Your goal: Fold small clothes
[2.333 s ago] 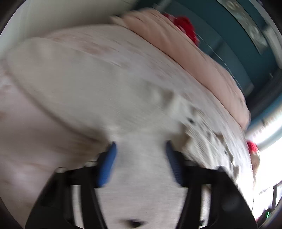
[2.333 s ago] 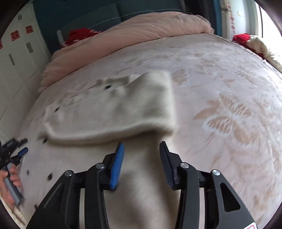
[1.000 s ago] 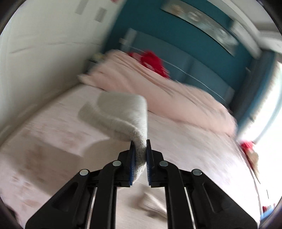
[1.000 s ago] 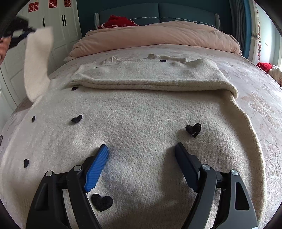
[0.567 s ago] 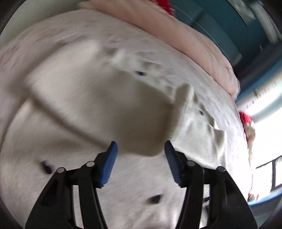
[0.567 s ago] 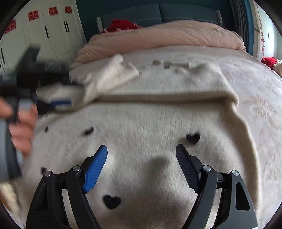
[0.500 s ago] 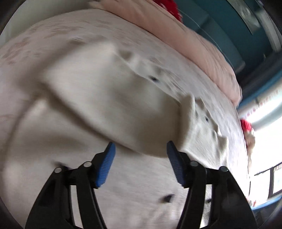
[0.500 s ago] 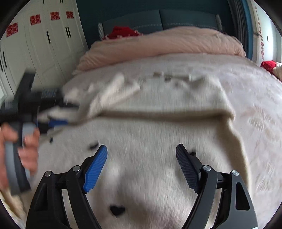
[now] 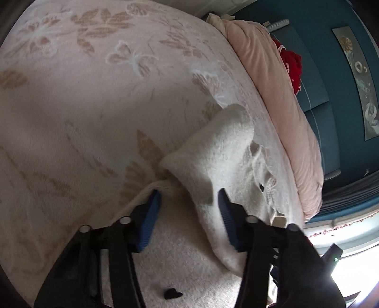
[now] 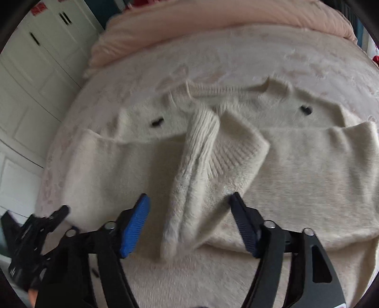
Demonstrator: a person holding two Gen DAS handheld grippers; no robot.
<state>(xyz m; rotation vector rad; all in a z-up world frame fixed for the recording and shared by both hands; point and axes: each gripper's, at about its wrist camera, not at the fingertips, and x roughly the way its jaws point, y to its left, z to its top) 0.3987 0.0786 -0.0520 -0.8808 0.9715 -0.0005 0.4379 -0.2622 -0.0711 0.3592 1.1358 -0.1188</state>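
Since a second ago my left tongs (image 9: 187, 219) have let go of the sleeve (image 10: 189, 180) they held up in the air and dropped low over the sweater (image 10: 308, 170), while my right tongs (image 10: 189, 220) have slid sideways until that sleeve lies right between their fingers. Both pairs have just been closing yet stand apart, pads clear of the wool, clamped on nothing. The cream sweater lies flat on the bed (image 9: 71, 106), both sleeves folded across its chest, collar toward the pink quilt (image 10: 213, 21). The sleeve's long axis runs from my right tongs straight away toward the collar, ribbed cuff (image 10: 206, 128) at the far end, so my right hand is nearer to it; my left sits at the sweater's outer edge, over the folded shoulder. The knit is fluffy, thick and limp, dotted with small black hearts (image 9: 173, 293); I judge it will sag when lifted.
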